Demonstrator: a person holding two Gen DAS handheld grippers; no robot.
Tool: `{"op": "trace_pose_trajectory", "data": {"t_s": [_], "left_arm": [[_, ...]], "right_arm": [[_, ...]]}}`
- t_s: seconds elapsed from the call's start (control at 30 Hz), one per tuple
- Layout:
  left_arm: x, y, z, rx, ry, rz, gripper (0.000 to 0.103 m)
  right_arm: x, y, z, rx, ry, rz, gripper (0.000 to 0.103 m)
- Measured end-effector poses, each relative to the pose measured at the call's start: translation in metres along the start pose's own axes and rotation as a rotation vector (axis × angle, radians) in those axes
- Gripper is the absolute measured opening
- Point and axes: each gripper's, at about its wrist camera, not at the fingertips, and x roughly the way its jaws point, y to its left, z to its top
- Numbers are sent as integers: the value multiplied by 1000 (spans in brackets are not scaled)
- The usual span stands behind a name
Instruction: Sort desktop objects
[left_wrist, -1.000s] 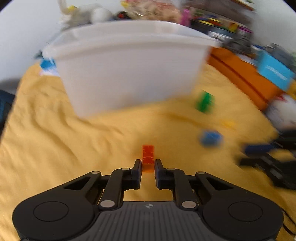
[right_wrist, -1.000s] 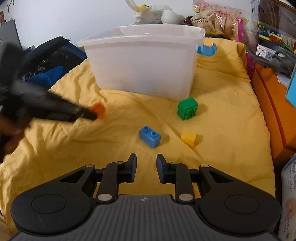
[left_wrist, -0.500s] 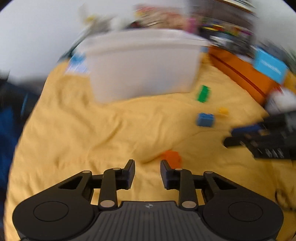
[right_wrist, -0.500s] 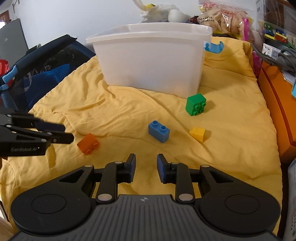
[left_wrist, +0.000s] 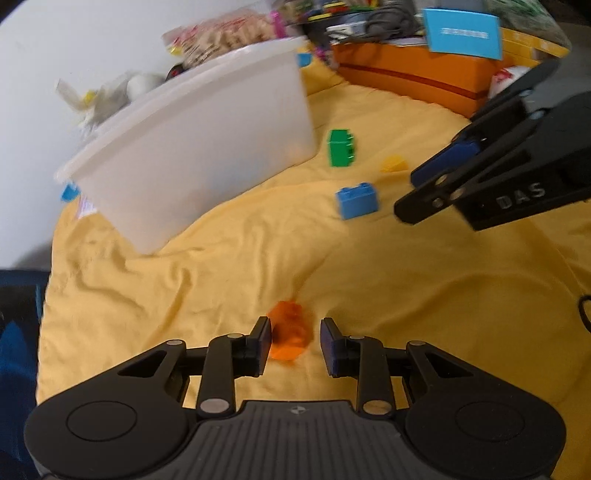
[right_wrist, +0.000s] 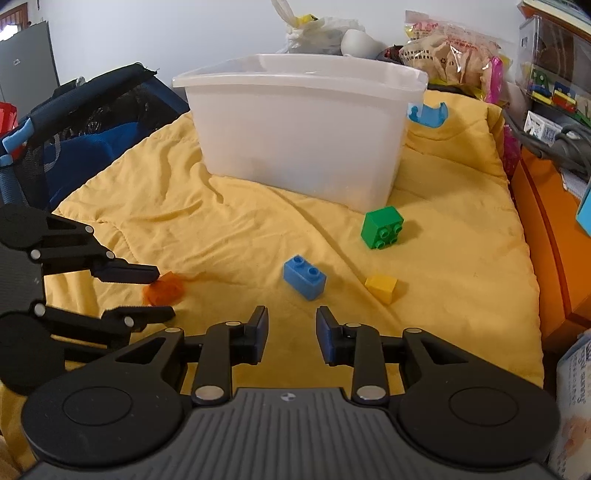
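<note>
An orange brick (left_wrist: 289, 335) lies on the yellow blanket (left_wrist: 221, 280) between the open fingers of my left gripper (left_wrist: 294, 341); it also shows in the right wrist view (right_wrist: 164, 288). My left gripper (right_wrist: 162, 293) stands around it there. My right gripper (right_wrist: 291, 332) is open and empty, a little short of a blue brick (right_wrist: 304, 277). A green brick (right_wrist: 382, 228) and a yellow brick (right_wrist: 381, 288) lie to the right. A white plastic bin (right_wrist: 303, 147) stands behind them.
A blue bag (right_wrist: 74, 147) sits at the left edge of the blanket. An orange box (right_wrist: 546, 236) borders the right side. Snack bags (right_wrist: 450, 55) and clutter sit behind the bin. A blue clip (right_wrist: 428, 114) lies by the bin.
The orange brick left my left gripper and dropped onto the blanket. My left gripper opened, pulled back, then came around the brick again. My right gripper moved slightly closer to the bricks.
</note>
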Motion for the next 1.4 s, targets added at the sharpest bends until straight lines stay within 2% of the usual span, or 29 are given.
{"op": "trace_pose_trajectory", "data": {"t_s": [0.13,0.2,0.27,0.3,0.43,0.53,0.57,0.6,0.63,0.73,0.83,0.9,0.93,1.07,1.13,1.17,1.2,1.23,1.3,1.4], "left_arm": [[1,6,-4,-44,4,-23,21],[3,8,-5,-65,7,-33,21],[3,10,-5,-87,13,-44,21],[3,11,-6,-91,15,-49,21],[2,12,-6,-99,16,-54,21],[2,16,-7,-137,17,-63,22],[2,16,-7,-144,17,-63,22],[2,17,-8,-145,15,-62,23],[2,16,-8,-143,13,-56,24],[1,14,-10,-140,5,-44,24],[1,15,-11,-161,3,-42,24],[0,15,-11,-167,2,-39,24],[1,14,-11,-169,1,-37,24],[0,15,-12,-196,2,-44,23],[1,17,-11,-211,0,-54,17],[1,17,-11,-210,-1,-52,17],[1,17,-11,-203,-1,-48,17],[1,17,-10,-197,-1,-45,17],[-3,20,-6,-197,-10,-39,17],[-16,33,8,-213,-65,-22,17]], "right_arm": [[7,2,7,-63,-37,-15,33],[13,2,12,-92,-38,-27,37],[19,-3,17,-104,-41,-15,50],[23,-4,19,-110,-38,-2,53],[38,-3,20,-168,-23,37,54],[51,-4,16,-171,16,16,47],[53,-5,14,-161,35,26,37],[52,-5,12,-142,39,39,32],[49,-4,11,-131,43,44,19],[38,7,9,-108,74,-8,18],[30,18,6,-92,84,-20,18],[28,26,3,-103,80,-32,31],[29,27,3,-105,72,-44,43],[31,23,9,-53,48,-76,46],[36,18,13,-13,42,-75,45],[40,16,14,2,43,-80,44],[44,14,15,11,55,-81,38],[47,14,15,10,72,-69,17],[47,15,16,-16,82,-67,17],[30,17,24,-57,31,-74,17]]}}
